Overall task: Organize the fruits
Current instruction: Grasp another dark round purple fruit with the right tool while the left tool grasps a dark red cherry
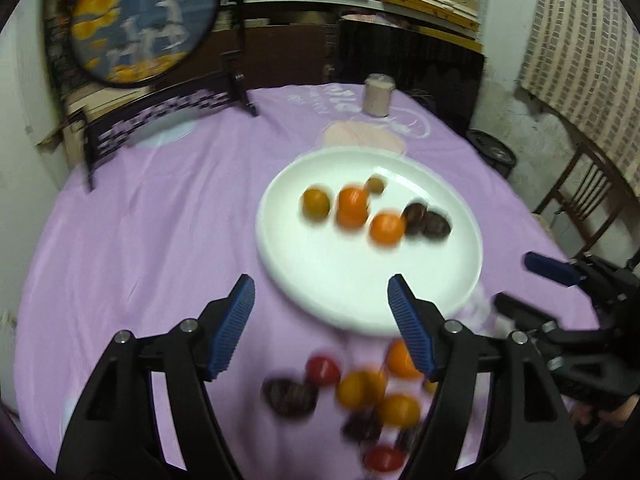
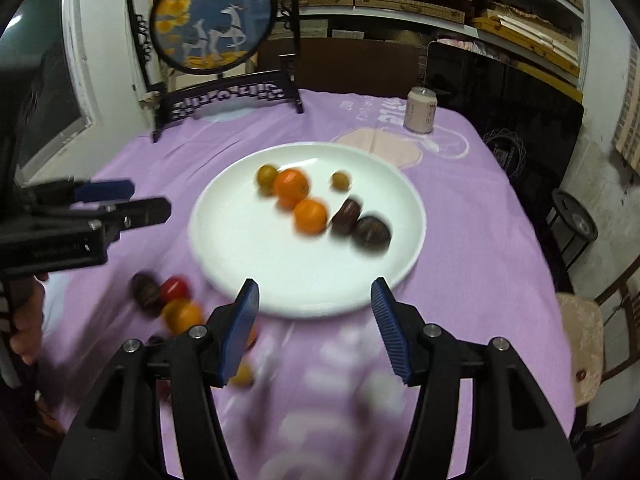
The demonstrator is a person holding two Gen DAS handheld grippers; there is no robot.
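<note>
The white plate (image 2: 248,256) sits near the middle of the purple tablecloth (image 2: 472,248) and already carries six pieces of fruit: two oranges (image 2: 292,186), two small yellow-green fruits (image 2: 267,175) and two dark plums (image 2: 372,234), all lying toward its far half. The job looks roughly half done, since a loose heap of fruit (image 1: 360,392) lies off the plate on the cloth, just beyond its near rim: a couple of red ones, several yellow-orange ones and some dark ones. The left gripper (image 1: 320,312) hangs over that heap with its jaws apart and nothing between the blue pads. The right gripper (image 2: 314,320) hovers over the plate's near rim, likewise spread and empty. Neither pair of tongs is holding anything, so each remaining fruit has yet to be picked up. Both views are smeared by motion, so an exact count of the heap is not possible, and the left gripper's arms cover part of it. Beyond the plate's far side stand a pale can (image 2: 420,114) and a round painted screen (image 2: 212,20) in a dark stand.
</note>
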